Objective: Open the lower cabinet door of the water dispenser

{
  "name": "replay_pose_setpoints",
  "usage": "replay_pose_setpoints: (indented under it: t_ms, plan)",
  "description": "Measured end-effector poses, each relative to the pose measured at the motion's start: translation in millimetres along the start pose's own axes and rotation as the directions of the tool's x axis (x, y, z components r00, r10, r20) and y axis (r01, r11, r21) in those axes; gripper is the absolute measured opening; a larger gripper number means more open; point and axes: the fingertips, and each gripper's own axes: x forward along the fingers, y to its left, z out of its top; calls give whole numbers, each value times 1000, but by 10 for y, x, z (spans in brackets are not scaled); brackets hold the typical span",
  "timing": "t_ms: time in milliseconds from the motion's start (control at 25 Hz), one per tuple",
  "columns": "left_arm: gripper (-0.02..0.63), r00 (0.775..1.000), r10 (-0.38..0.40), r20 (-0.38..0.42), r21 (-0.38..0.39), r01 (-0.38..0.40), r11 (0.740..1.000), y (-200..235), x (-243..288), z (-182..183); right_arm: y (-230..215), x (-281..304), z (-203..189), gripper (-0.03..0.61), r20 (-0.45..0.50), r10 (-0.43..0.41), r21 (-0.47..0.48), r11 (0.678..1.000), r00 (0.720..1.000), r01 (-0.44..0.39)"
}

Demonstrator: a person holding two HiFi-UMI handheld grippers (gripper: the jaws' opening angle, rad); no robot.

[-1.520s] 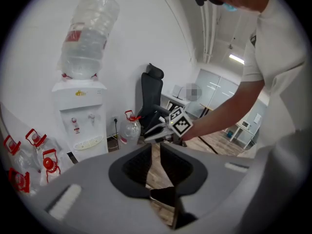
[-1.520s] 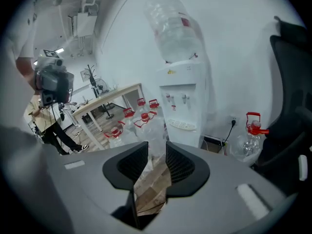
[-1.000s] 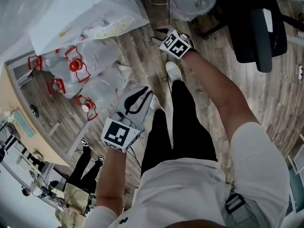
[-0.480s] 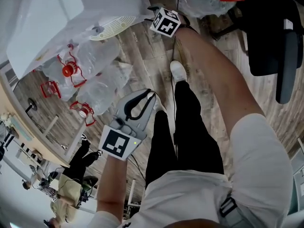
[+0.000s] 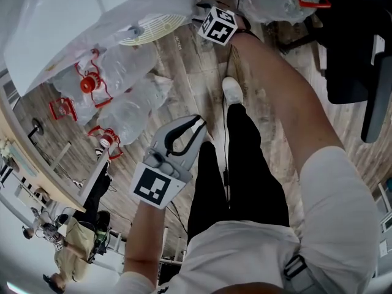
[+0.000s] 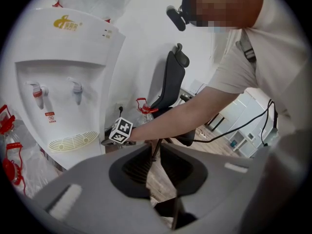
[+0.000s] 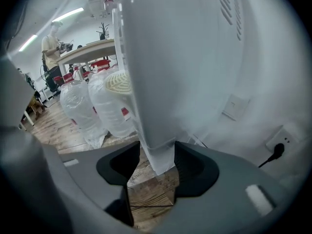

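The right gripper is reaching low at the water dispenser, and its 2 jaws have just been opening to their widest. A white bottom edge of the dispenser is standing between them and filling most of the gap. I am not managing to tell whether that edge is the lower cabinet door or the fixed side panel, and no handle is showing. The left gripper is hanging over the person's legs, well apart from the dispenser, with its jaws together on nothing.

As I am judging it, 3 things could be going wrong from here:
- If the jaws are closing on the body instead of the door, a pull is likely dragging or tipping the whole dispenser, since nothing is bracing it.
- The smooth white panel is offering little bite, so the pads may be slipping off.
- The bagged water bottles are crowding the floor just beside the front, so a swinging door may be knocking into them.

A gold logo is sitting on the top front, its characters too small to read. A red-and-white sticker is sitting under the red tap, also unreadable. The right gripper's cube is showing only black-and-white square markers.
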Motion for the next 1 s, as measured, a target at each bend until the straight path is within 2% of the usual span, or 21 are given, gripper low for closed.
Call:
replay_pose_setpoints:
  t_ms: [360,800,1000]
  plan:
    - [58,1000,6,25,-5,-6,1000,-16,-162,-116,116,-15,-68,192,-27,-44,25,999,999,45]
    - [57,996,32,83,13,-33,999,-61,-538,-232,656,-124,-270,183,-70,-70,98,992,995,77]
    - [58,993,40,112,-6,-40,999,-135,-786,-399,982,-177,-340,179,-91,-80,144,985,993,93]
